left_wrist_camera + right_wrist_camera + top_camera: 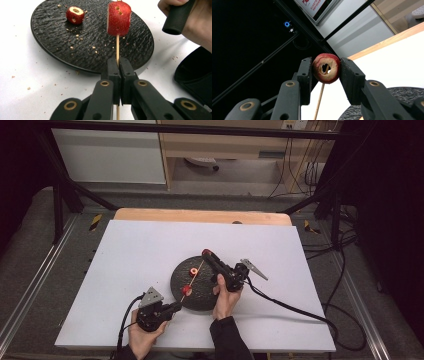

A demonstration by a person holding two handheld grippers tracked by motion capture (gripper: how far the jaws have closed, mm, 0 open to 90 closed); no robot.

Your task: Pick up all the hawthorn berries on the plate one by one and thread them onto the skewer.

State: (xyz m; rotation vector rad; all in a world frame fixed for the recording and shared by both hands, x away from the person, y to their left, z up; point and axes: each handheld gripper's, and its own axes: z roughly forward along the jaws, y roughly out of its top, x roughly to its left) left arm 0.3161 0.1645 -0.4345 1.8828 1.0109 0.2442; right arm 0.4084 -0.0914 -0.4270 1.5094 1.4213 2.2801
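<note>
A thin wooden skewer (117, 47) rises from my left gripper (119, 63), whose jaws are shut on its lower end. A red cored fruit piece (119, 18) is threaded on the skewer above the black round plate (57, 42). A second red piece (75, 15) lies on the plate. My right gripper (326, 66) is shut on a third red cored slice (326, 72), and the skewer's tip (320, 98) shows just behind its hole. In the high view the left gripper (177, 306) is at the plate's near edge and the right gripper (206, 253) is over its far edge.
The plate (200, 295) sits mid-table on a white sheet (140, 250), with crumbs scattered around it. A wooden table edge (200, 215) runs along the back. Cables (290, 307) trail from both grippers. A black frame and shelving stand beyond the table.
</note>
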